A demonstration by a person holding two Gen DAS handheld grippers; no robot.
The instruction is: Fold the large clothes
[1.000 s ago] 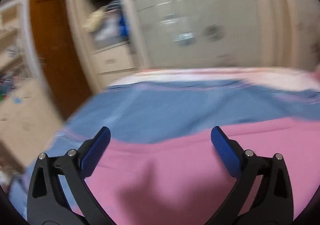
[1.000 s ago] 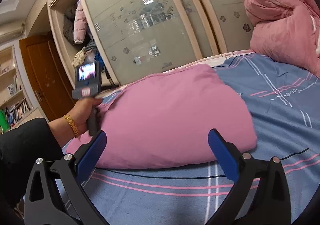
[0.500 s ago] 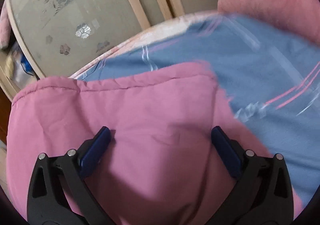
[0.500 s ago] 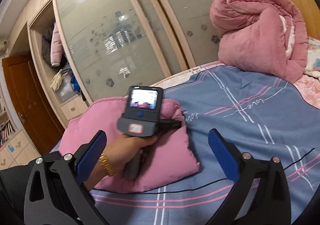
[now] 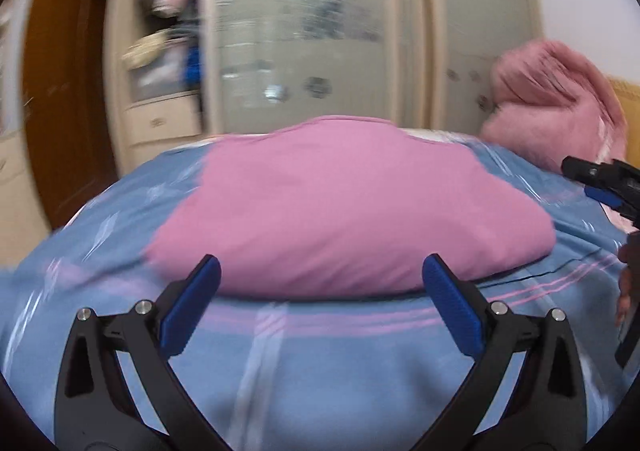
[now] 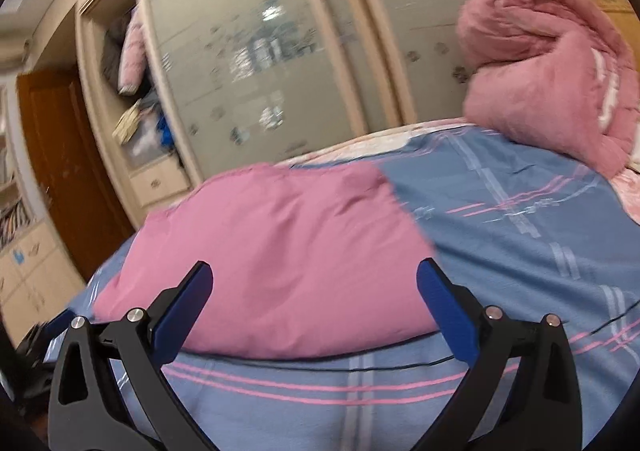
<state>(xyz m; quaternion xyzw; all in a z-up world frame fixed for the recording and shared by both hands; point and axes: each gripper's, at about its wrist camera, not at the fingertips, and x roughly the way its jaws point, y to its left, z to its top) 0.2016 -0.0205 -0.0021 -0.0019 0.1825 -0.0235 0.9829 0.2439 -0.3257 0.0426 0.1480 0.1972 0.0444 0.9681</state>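
Both hand-held grippers, left [image 5: 320, 287] and right [image 6: 314, 295], hang released just short of the folded pink garment [image 5: 344, 207] at 12 o'clock on the bed [image 5: 320, 371]. The fold looks nearly finished, so next comes gripping its near edge.

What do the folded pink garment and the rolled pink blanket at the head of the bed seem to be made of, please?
Folded pink garment: likely smooth, matte woven fabric over padding; it puffs up with soft creases and no shine.
Rolled pink blanket: probably plush fleece; its surface looks fuzzy and thick, though blur limits certainty.

garment [image 5: 344, 207] on bed [image 5: 320, 363] | quilt [image 6: 548, 63] behind-right | wardrobe [image 6: 256, 51] behind bed
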